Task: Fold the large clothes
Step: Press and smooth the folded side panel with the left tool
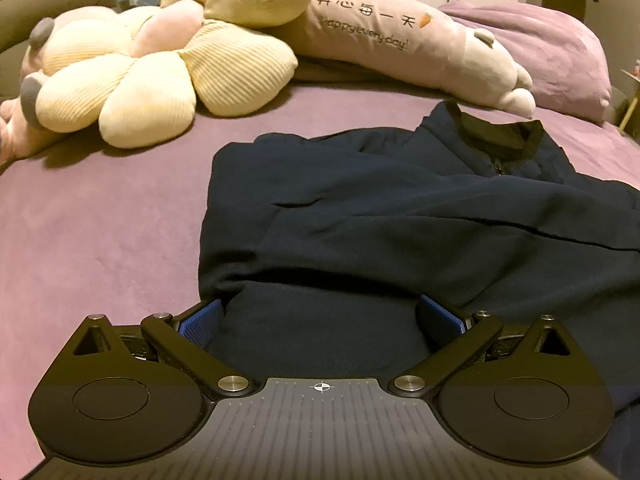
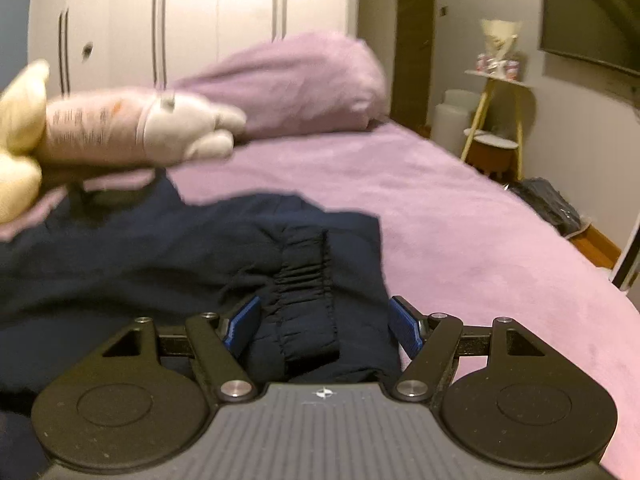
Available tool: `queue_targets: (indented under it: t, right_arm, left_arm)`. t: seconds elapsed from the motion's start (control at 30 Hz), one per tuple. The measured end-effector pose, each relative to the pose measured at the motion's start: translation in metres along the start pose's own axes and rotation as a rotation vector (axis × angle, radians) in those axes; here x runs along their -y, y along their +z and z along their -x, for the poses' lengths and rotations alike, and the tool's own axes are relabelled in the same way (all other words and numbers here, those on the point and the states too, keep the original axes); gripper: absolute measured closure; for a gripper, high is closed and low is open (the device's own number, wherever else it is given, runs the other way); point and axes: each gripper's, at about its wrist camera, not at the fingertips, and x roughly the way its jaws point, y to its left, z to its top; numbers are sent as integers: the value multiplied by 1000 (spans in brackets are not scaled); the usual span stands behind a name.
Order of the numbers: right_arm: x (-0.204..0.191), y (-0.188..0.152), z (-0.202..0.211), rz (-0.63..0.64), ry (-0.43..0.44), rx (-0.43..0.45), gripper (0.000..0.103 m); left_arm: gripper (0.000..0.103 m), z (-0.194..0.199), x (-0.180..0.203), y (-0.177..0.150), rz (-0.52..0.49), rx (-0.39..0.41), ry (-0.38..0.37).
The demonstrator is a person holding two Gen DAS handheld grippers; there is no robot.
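A dark navy jacket [image 1: 400, 216] lies on the purple bed, its black collar and zip at the far right. My left gripper [image 1: 320, 322] is open, its blue pads [image 1: 202, 322] spread wide around a bunched fold of the jacket's near edge. In the right wrist view the jacket [image 2: 160, 264] lies folded with an elastic cuff [image 2: 306, 280] on top. My right gripper [image 2: 324, 326] is open, its blue pads [image 2: 404, 330] on either side of the cuffed sleeve end. The fabric lies between both pairs of fingers without being pinched.
A cream flower-shaped plush [image 1: 160, 60] and a long pink plush with writing [image 1: 400, 48] lie at the bed's head. A purple pillow [image 2: 296, 88] sits behind them. The purple sheet [image 2: 460, 220] extends to the right edge; a side table [image 2: 496, 120] stands beyond.
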Motion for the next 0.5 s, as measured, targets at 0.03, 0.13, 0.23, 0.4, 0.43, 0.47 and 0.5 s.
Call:
queue_targets:
  t: [0.03,0.13,0.23,0.4,0.43,0.47,0.5]
  right_arm:
    - [1,1,8,-16,-6,23,34]
    - [4,6,23,-79,24,74,34]
    - [-6,6,20,-74,50,74,34]
    - [-24,-8,-9,-5,86,-36,33]
    - [-28,-12,-12,36,59,-32,33]
    - [-29,-15,-15,68,40,-37,33]
    - [-30,-16,-17,70,38,-42,33]
  left_arm:
    - [0,0,0,0,1,0,2]
    - [0,0,0,-1,14,-2,2]
    - [0,0,-1,-2,19,2,-2]
    - [0,1,-2,-5,14,27,-15]
    - [0,1,-3,-6,16,29,-20]
    - [0,1,-4,-6,16,29,-24]
    - [0,1,-5,-6,17,29,-27]
